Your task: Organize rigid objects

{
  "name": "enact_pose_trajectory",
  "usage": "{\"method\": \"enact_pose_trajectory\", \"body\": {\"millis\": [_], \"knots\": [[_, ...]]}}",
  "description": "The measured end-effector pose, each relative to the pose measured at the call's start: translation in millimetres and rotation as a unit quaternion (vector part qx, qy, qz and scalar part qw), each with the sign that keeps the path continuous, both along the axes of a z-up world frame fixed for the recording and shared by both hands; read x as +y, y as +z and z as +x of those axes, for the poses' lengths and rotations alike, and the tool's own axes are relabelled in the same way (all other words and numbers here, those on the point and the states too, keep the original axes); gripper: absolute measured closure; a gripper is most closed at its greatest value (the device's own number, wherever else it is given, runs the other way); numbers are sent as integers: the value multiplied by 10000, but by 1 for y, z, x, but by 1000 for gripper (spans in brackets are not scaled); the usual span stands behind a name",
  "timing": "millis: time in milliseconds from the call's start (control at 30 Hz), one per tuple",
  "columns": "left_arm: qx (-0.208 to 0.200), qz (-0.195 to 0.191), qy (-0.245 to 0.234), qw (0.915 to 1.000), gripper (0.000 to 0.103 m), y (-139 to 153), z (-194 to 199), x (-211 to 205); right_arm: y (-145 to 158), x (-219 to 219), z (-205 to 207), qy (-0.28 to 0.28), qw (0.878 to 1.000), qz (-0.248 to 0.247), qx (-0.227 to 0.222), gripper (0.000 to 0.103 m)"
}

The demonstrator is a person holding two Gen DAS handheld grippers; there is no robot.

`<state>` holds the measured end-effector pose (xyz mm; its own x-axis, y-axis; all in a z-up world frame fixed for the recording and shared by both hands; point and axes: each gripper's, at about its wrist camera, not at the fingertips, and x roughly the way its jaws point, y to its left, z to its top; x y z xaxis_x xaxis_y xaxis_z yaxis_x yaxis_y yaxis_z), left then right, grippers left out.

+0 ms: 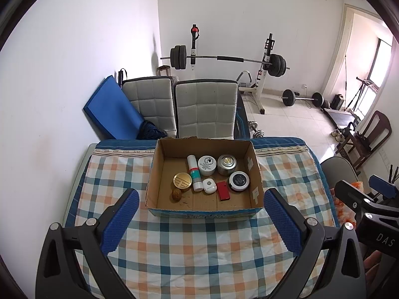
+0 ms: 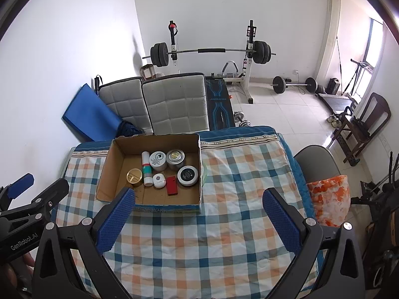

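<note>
An open cardboard box [image 1: 254,174] stands on the checkered tablecloth [image 1: 199,244]; it also shows in the right wrist view [image 2: 117,147]. Inside lie a gold tin [image 1: 182,181], a walnut [image 1: 176,194], a white tube [image 1: 194,173], a white jar [image 1: 207,165], a silver tin [image 1: 227,165], a black-lidded jar [image 1: 239,180], a white round case [image 1: 209,186] and a red case [image 1: 223,190]. My left gripper [image 1: 200,220] is open and empty, in front of the box. My right gripper [image 2: 199,218] is open and empty, in front of the box's right part.
Two padded chairs [image 1: 205,109] stand behind the table. A blue mat [image 1: 109,109] leans on the wall at left. A grey chair with an orange cushion [image 2: 331,199] is at the table's right. A barbell rack [image 1: 224,58] stands far back.
</note>
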<state>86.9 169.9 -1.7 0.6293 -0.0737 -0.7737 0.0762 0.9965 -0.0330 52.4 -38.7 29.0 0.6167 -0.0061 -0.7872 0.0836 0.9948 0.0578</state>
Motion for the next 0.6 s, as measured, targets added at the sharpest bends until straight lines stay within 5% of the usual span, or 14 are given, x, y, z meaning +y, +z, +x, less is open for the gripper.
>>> {"method": "enact_pose_trajectory", "body": {"millis": [600], "knots": [[-61, 33, 74, 9999, 0, -2, -1, 7, 2, 7, 1, 51, 10000, -56, -41, 0]]}}
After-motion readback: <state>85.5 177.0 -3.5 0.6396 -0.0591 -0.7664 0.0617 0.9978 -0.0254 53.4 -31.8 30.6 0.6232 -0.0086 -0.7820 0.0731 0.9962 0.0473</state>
